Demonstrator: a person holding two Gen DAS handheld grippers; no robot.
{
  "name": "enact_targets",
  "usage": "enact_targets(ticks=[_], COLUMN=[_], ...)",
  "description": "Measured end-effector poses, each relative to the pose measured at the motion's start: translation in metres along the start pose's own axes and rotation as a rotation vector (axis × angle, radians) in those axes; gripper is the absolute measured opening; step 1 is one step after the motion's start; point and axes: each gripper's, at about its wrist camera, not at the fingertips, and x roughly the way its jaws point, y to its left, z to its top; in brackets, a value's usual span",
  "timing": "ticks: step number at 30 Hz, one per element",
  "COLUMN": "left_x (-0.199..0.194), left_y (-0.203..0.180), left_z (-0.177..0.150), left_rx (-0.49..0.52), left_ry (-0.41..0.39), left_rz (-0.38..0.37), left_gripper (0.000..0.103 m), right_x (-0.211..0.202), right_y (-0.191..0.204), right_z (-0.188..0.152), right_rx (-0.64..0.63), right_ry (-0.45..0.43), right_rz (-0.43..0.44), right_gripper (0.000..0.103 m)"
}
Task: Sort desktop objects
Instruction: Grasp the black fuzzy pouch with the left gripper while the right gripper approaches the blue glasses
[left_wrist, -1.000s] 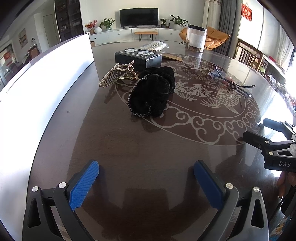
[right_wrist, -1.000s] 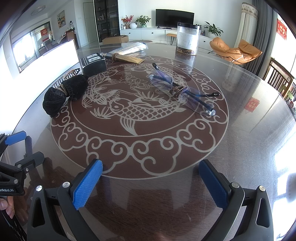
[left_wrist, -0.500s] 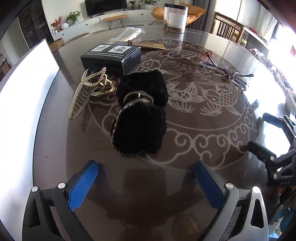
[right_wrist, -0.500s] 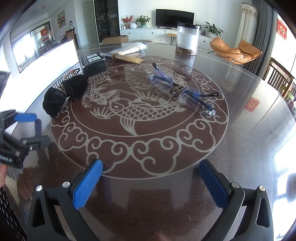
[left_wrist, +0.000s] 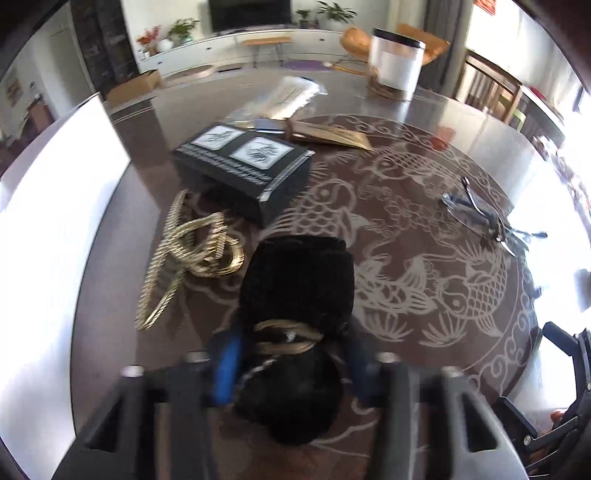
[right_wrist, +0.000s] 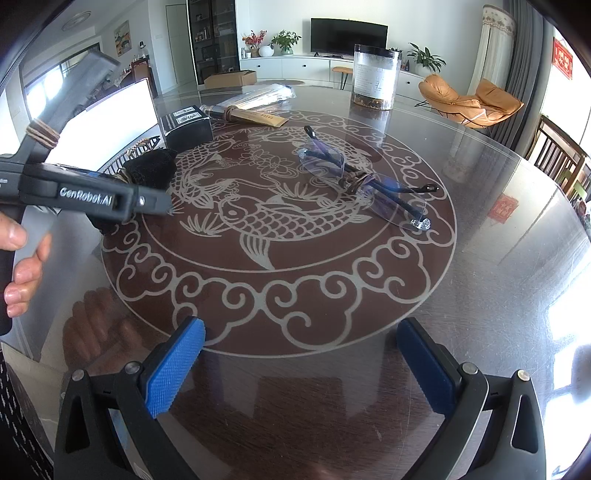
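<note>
The round dark-brown glass-topped table (right_wrist: 480, 280) carries a pale carp medallion (right_wrist: 280, 218) at its middle, and everything else is placed from that fish. Beyond the medallion's far rim stands a tall clear cylindrical jar with a black lid (right_wrist: 376, 75). On the medallion's far-left edge sits a black rectangular box with two white picture labels (left_wrist: 243, 168), and just behind it lie a tan paper sleeve (left_wrist: 328, 134) and a clear plastic packet (left_wrist: 284, 96). Left of the fish, the fluffy black scrunchie-like hair tie with a gold band around its waist (left_wrist: 295, 295) rests on the table. The left gripper (left_wrist: 291, 373) has its jaws closing around that waist, the blue pads (left_wrist: 225, 373) at either side of the fabric and pressing into it. Just left of the hair tie, touching neither it nor the box clearly, is a gold toothed metal hair claw (left_wrist: 192, 254). On the fish's right lie rimless folded eyeglasses with dark temples (right_wrist: 365, 184). The right gripper (right_wrist: 301, 373) hovers over the near rim of the medallion, jaws wide apart with nothing between them.
</note>
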Motion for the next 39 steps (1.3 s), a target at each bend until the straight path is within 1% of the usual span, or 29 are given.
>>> enact_targets(ticks=[2, 3, 5, 7, 8, 10, 12, 14, 16, 17, 18, 19, 20, 21, 22, 23, 25, 27, 28, 29, 31, 32, 33, 34, 35, 36, 37, 39], left_x=[-0.011, -0.018, -0.028, -0.032, -0.037, -0.045, -0.05, -0.053, -0.054, -0.055, -0.056, -0.054, -0.05, -0.05, -0.046, -0.045, -0.044, -0.043, -0.043, -0.042, -0.042, -0.041, -0.041, -0.042, -0.041, -0.042, -0.042, -0.043], left_y=[0.009, 0.014, 0.023, 0.032, 0.035, 0.04, 0.041, 0.038, 0.044, 0.045, 0.046, 0.044, 0.043, 0.042, 0.042, 0.042, 0.042, 0.042, 0.042, 0.042, 0.042, 0.042, 0.042, 0.041, 0.041, 0.041, 0.041, 0.041], left_z=[-0.01, -0.019, -0.041, -0.064, -0.076, -0.093, -0.105, -0.113, -0.116, -0.118, -0.119, -0.118, -0.115, -0.115, -0.112, -0.111, -0.11, -0.109, -0.109, -0.109, -0.109, -0.108, -0.108, -0.108, -0.108, -0.109, -0.109, -0.109], left_rx=[-0.041, -0.055, -0.091, -0.143, -0.163, -0.173, -0.176, -0.162, -0.163, -0.164, -0.164, -0.163, -0.16, -0.157, -0.156, -0.155, -0.154, -0.153, -0.153, -0.153, -0.154, -0.155, -0.155, -0.155, -0.157, -0.158, -0.158, -0.158], left_ry=[-0.027, -0.045, -0.064, -0.061, -0.08, -0.106, -0.139, -0.166, -0.174, -0.178, -0.183, -0.187, -0.19, -0.194, -0.197, -0.2, -0.202, -0.203, -0.203, -0.202, -0.203, -0.203, -0.203, -0.204, -0.204, -0.205, -0.205, -0.205], left_rz=[0.003, 0.021, 0.073, 0.085, 0.085, 0.107, 0.11, 0.122, 0.11, 0.103, 0.099, 0.102, 0.107, 0.114, 0.116, 0.117, 0.116, 0.113, 0.113, 0.112, 0.111, 0.111, 0.114, 0.114, 0.112, 0.112, 0.112, 0.111], left_gripper=[0.036, 0.036, 0.036, 0.036, 0.036, 0.036, 0.036, 0.036, 0.036, 0.036, 0.036, 0.036, 0.036, 0.037, 0.037, 0.037, 0.038, 0.039, 0.039, 0.039, 0.039, 0.039, 0.039, 0.039, 0.039, 0.039, 0.039, 0.039], right_x=[0.0, 0.0, 0.0, 0.0, 0.0, 0.0, 0.0, 0.0, 0.0, -0.001, -0.004, -0.005, -0.008, -0.01, -0.008, -0.004, 0.016, 0.043, 0.051, 0.061, 0.074, 0.073, 0.072, 0.07, 0.067, 0.063, 0.059, 0.049], right_y=[0.0, 0.0, 0.0, 0.0, 0.0, 0.0, 0.0, 0.0, -0.001, -0.003, -0.005, -0.01, -0.014, -0.02, -0.024, -0.03, -0.042, -0.049, -0.051, -0.051, -0.052, -0.052, -0.052, -0.051, -0.048, -0.045, -0.04, -0.025], right_z=[0.0, 0.0, 0.0, 0.0, 0.0, 0.0, 0.0, 0.0, 0.0, -0.001, 0.001, 0.008, 0.016, 0.031, 0.045, 0.061, 0.094, 0.116, 0.12, 0.123, 0.121, 0.119, 0.117, 0.115, 0.112, 0.108, 0.104, 0.09], right_rx=[0.0, 0.0, 0.0, 0.0, 0.0, 0.0, 0.0, 0.0, 0.001, -0.013, -0.037, -0.064, -0.095, -0.14, -0.166, -0.179, -0.186, -0.201, -0.209, -0.217, -0.228, -0.22, -0.214, -0.209, -0.209, -0.211, -0.202, -0.177], right_ry=[0.0, 0.0, 0.0, 0.0, 0.0, 0.0, 0.0, 0.0, 0.0, 0.005, 0.01, 0.001, -0.014, -0.035, -0.042, -0.036, 0.02, 0.089, 0.118, 0.146, 0.191, 0.172, 0.155, 0.145, 0.132, 0.12, 0.115, 0.102], right_rz=[0.0, 0.0, 0.0, 0.0, 0.0, 0.0, 0.0, 0.0, 0.003, 0.024, 0.074, 0.11, 0.09, 0.037, 0.028, 0.049, 0.09, 0.085, 0.085, 0.087, 0.107, 0.127, 0.128, 0.132, 0.134, 0.134, 0.141, 0.154], right_gripper=[0.103, 0.103, 0.103, 0.103, 0.103, 0.103, 0.103, 0.103, 0.103, 0.103, 0.103, 0.102, 0.102, 0.102, 0.102, 0.102, 0.102, 0.1, 0.095, 0.087, 0.08, 0.073, 0.069, 0.06, 0.048, 0.038, 0.031, 0.031])
